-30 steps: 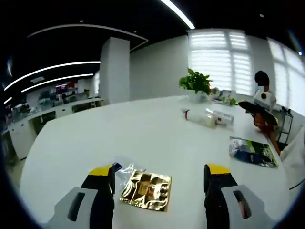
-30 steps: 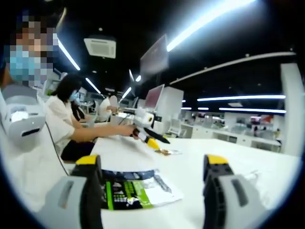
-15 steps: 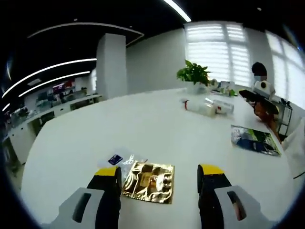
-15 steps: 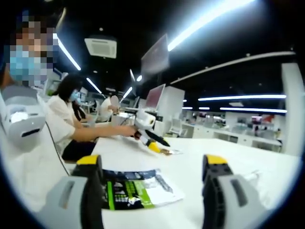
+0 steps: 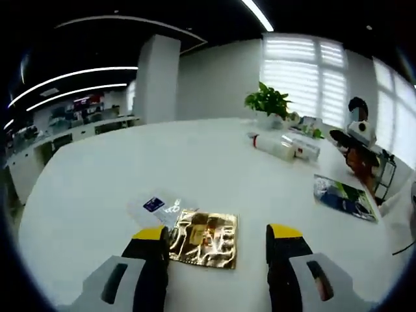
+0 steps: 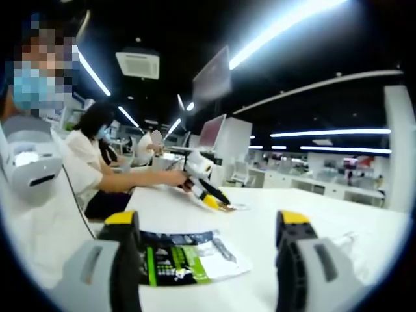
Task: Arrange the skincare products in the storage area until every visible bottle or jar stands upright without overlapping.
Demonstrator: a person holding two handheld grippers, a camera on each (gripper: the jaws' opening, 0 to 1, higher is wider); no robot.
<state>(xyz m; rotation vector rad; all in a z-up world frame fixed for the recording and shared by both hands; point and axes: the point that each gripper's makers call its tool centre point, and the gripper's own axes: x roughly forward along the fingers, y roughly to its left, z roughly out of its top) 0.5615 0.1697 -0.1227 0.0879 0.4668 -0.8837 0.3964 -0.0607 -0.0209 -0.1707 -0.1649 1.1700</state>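
- Your left claw (image 5: 216, 242) hangs open and empty just above the table (image 5: 97, 188), its yellow-tipped jaws either side of the gold foil sachet (image 5: 204, 238). Over the last second the sachet has slid from beside the left jaw towards the middle of the gap, so you have lined yourself up on it.
- A clear sachet with a blue label (image 5: 158, 207) lies touching the gold one's far left corner; it has come out from behind your left jaw as you shifted.
- Your right claw (image 6: 212, 226) is open too, gripping nothing, with the green-and-white packet (image 6: 185, 255) lying flat between its jaws. That view has barely moved.
- In the left gripper view the same kind of packet (image 5: 343, 198) lies well apart to the right.
- Farther out, the bottles (image 5: 283, 145) lie on their sides near the potted plant (image 5: 269, 104). Nothing there has changed: none stands upright, so the task proper is, as I judge it, not begun.
- In the right gripper view another person's claw (image 6: 207, 192) has dipped closer to the table over a small flat packet (image 6: 230, 207).
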